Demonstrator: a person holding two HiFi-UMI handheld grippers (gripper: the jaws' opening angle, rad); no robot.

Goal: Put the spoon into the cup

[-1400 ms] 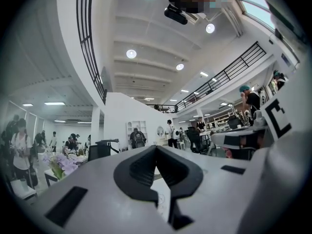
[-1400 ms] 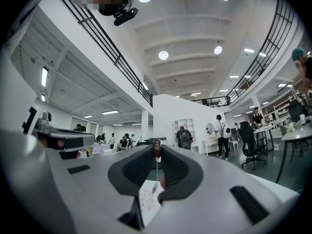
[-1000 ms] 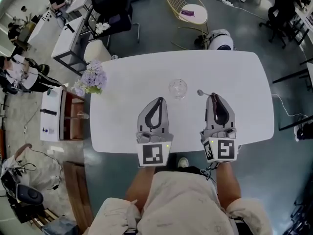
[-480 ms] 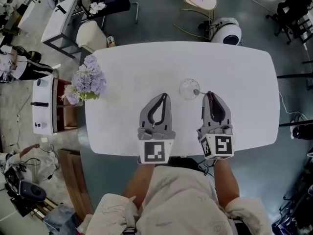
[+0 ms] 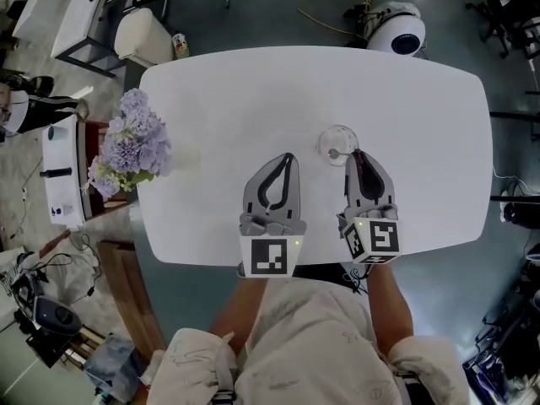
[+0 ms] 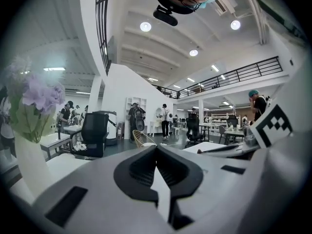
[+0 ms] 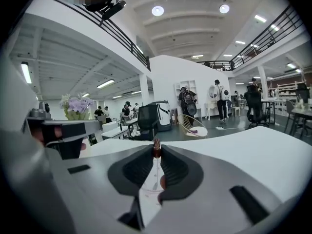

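Note:
A clear glass cup (image 5: 338, 141) stands on the white table (image 5: 253, 91) just ahead of my right gripper (image 5: 356, 155). That gripper is shut on the handle of a thin spoon (image 5: 341, 153). The spoon's small bowl end lies over the cup's near rim. In the right gripper view the spoon's (image 7: 156, 149) dark handle is pinched between the jaw tips. My left gripper (image 5: 288, 158) hovers over the table left of the cup, shut with nothing in it. Its jaw tips meet in the left gripper view (image 6: 156, 148).
A vase of purple flowers (image 5: 126, 146) stands at the table's left edge, well left of both grippers. A yellow wire chair and a white round object (image 5: 396, 28) sit beyond the far edge. Desks and people are further off.
My right gripper has carried the spoon left, from beside the cup to over its rim. Both grippers have come lower and nearer the table.

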